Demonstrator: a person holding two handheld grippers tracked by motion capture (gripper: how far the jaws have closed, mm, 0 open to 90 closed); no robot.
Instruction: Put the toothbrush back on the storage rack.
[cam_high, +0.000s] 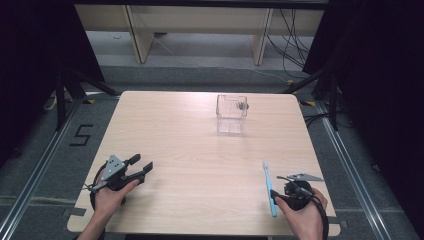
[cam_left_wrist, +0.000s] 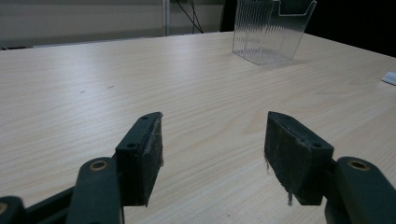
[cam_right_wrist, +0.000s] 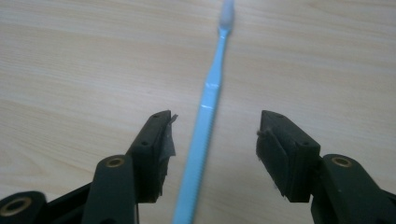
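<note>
High view: I see both hands at near edge of table (cam_high: 200, 150), one gripper each, L at left, R at right.
R gripper (cam_high: 278, 196): jaws spread wide, nothing pinched. It sits low over near-right part of table, pointing left toward the toothbrush handle.
Toothbrush (cam_high: 269, 187): light blue, lying flat on table, near-right area. Head w/ white bristles points away from me, handle end toward near edge.
R gripper view: my R gripper (cam_right_wrist: 212, 154) straddles the toothbrush (cam_right_wrist: 205, 116); handle runs up btwn the two jaws, closer to the jaw at left of that view. Pads not touching it, gap on both sides. Bristle end blurred at top of view.
L gripper (cam_high: 142, 169): jaws spread, nothing btwn them. Held near-left of table, pointing right and a bit away from me, grey plate on top, well apart from toothbrush.
L gripper view: my L gripper (cam_left_wrist: 212, 154) open over bare wood; pads frayed at edges.
Clear box (cam_high: 231, 114): see-thru ribbed plastic container, upright, far-centre of table, well apart from both grippers. Also in L gripper view (cam_left_wrist: 271, 30), top right.
White bit (cam_left_wrist: 389, 78): at right edge of L gripper view, lying on table; can't tell what it is.
Floor mark: black "5" (cam_high: 81, 135) on floor left of table.
</note>
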